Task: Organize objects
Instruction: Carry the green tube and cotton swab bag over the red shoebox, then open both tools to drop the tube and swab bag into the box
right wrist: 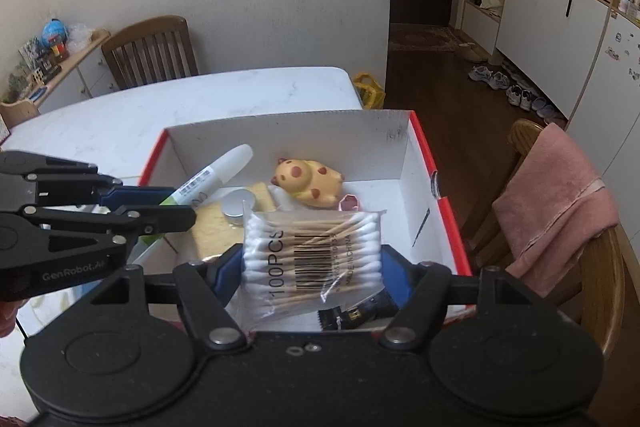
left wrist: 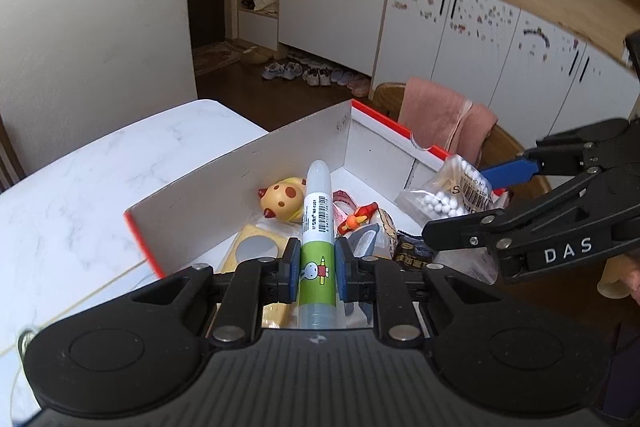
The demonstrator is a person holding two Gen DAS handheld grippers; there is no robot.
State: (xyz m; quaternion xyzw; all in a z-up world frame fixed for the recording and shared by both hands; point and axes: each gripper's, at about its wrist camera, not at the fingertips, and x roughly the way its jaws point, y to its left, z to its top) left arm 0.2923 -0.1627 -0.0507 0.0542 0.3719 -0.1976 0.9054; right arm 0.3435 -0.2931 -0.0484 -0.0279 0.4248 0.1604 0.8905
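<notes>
Left gripper (left wrist: 317, 269) pinches a green-labelled glue stick (left wrist: 317, 227) tight between its blue pads, cap pointing away, poised over the near end of the red-edged cardboard box (right wrist: 420, 163). Right gripper (right wrist: 312, 263) clamps a bag of cotton swabs (right wrist: 316, 259) above that same near end. Deeper inside the box lie a round silver tin (right wrist: 239, 205) and a spotted yellow animal toy (right wrist: 308, 183). Behind the box stretches the white marble table (right wrist: 200, 95).
</notes>
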